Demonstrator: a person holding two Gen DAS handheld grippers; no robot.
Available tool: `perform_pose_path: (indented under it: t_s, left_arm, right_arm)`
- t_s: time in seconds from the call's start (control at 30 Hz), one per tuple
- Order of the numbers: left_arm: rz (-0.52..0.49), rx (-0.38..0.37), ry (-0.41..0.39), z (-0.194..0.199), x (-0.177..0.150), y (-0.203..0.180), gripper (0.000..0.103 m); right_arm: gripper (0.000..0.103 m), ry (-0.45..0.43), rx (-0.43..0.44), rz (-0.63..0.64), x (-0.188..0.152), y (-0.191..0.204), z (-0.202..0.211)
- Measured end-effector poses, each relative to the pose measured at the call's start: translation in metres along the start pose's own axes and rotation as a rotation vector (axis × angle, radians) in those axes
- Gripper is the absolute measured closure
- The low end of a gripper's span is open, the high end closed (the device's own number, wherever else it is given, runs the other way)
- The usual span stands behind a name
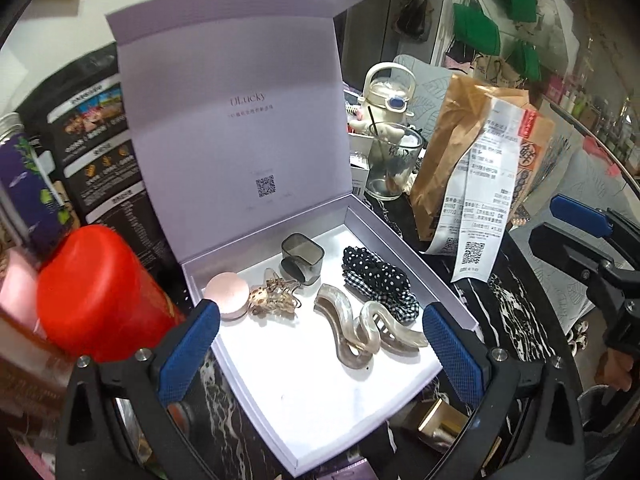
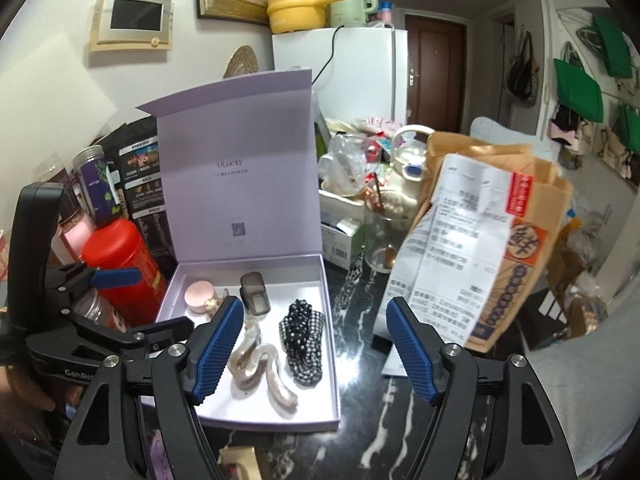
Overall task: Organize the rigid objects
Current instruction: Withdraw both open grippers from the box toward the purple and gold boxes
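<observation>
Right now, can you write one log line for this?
left hand-held gripper: open, empty | right hand-held gripper: open, empty | box: lid up | wavy clip: inside

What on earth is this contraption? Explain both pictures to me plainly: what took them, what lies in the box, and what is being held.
There is no robot: a person holds a two-finger clamp in each hand, each with a camera looking along its blue fingers. One picture comes from the left gripper, the other from the right gripper. Both are open and hold nothing. On the dark marble table stands an open lilac box. In it lie a wavy pearly hair clip, a spotted scrunchie, a pink round case, a golden claw clip and a smoky grey case.
</observation>
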State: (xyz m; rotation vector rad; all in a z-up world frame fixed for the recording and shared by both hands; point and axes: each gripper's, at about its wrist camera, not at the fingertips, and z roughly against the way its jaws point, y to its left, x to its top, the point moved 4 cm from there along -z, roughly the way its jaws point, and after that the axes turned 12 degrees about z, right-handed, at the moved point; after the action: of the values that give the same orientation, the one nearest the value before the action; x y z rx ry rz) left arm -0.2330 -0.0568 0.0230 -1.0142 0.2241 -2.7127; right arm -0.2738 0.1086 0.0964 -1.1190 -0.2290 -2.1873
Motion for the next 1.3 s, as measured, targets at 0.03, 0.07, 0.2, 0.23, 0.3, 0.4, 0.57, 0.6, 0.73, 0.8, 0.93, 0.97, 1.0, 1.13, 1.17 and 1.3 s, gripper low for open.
perform_pose_path:
  t_s: [0.03, 0.07, 0.2, 0.23, 0.3, 0.4, 0.57, 0.6, 0.73, 0.8, 0.93, 0.97, 1.0, 1.13, 1.17, 1.3]
  left_arm:
    - [-0.001, 0.001, -0.006, 0.006, -0.002, -0.001, 0.0]
    - [-0.003, 0.003, -0.009, 0.009, -0.003, -0.001, 0.0]
    - [-0.004, 0.012, -0.036, 0.031, -0.01, -0.003, 0.0]
    - [-0.004, 0.01, -0.042, 0.035, -0.011, -0.003, 0.0]
    - [-0.01, 0.002, -0.056, 0.046, -0.015, -0.005, 0.0]
    - [-0.018, -0.006, -0.081, 0.059, -0.02, -0.006, 0.0]
    - [-0.022, -0.003, -0.107, 0.077, -0.027, -0.006, 0.0]
    - [-0.022, 0.0, -0.112, 0.08, -0.028, -0.006, 0.0]
    - [-0.028, -0.004, -0.122, 0.091, -0.033, -0.006, 0.0]
    - [-0.032, -0.008, -0.131, 0.097, -0.037, -0.006, 0.0]
    - [-0.043, -0.015, -0.136, 0.108, -0.045, -0.008, 0.0]
    - [-0.044, -0.016, -0.136, 0.109, -0.046, -0.008, 0.0]
    - [-0.043, -0.015, -0.136, 0.112, -0.049, -0.008, 0.0]
    - [-0.035, -0.019, -0.133, 0.117, -0.061, -0.006, 0.0]
    - [-0.034, -0.021, -0.127, 0.117, -0.064, -0.005, 0.0]
    - [-0.03, -0.023, -0.105, 0.12, -0.077, -0.003, 0.0]
  right_arm:
    - [0.028, -0.003, -0.006, 0.005, -0.001, 0.001, 0.005]
    - [0.028, -0.007, -0.008, 0.009, -0.001, 0.003, 0.009]
    - [0.028, -0.033, -0.006, 0.019, -0.002, 0.01, 0.029]
    - [0.026, -0.036, -0.008, 0.025, -0.002, 0.012, 0.034]
    - [0.025, -0.044, -0.014, 0.038, -0.003, 0.016, 0.043]
    - [0.025, -0.048, -0.018, 0.059, -0.005, 0.022, 0.053]
    - [0.025, -0.076, -0.026, 0.08, -0.006, 0.032, 0.074]
    - [0.025, -0.086, -0.029, 0.083, -0.006, 0.034, 0.079]
    - [0.02, -0.111, -0.033, 0.085, -0.007, 0.038, 0.094]
    - [0.02, -0.114, -0.037, 0.091, -0.008, 0.041, 0.099]
    - [0.02, -0.118, -0.036, 0.105, -0.012, 0.049, 0.107]
    - [0.02, -0.119, -0.035, 0.105, -0.014, 0.051, 0.109]
    - [0.02, -0.12, -0.032, 0.105, -0.016, 0.052, 0.111]
    - [0.02, -0.113, -0.033, 0.105, -0.024, 0.059, 0.118]
    - [0.02, -0.111, -0.033, 0.106, -0.027, 0.061, 0.121]
    - [0.02, -0.113, -0.025, 0.11, -0.036, 0.066, 0.128]
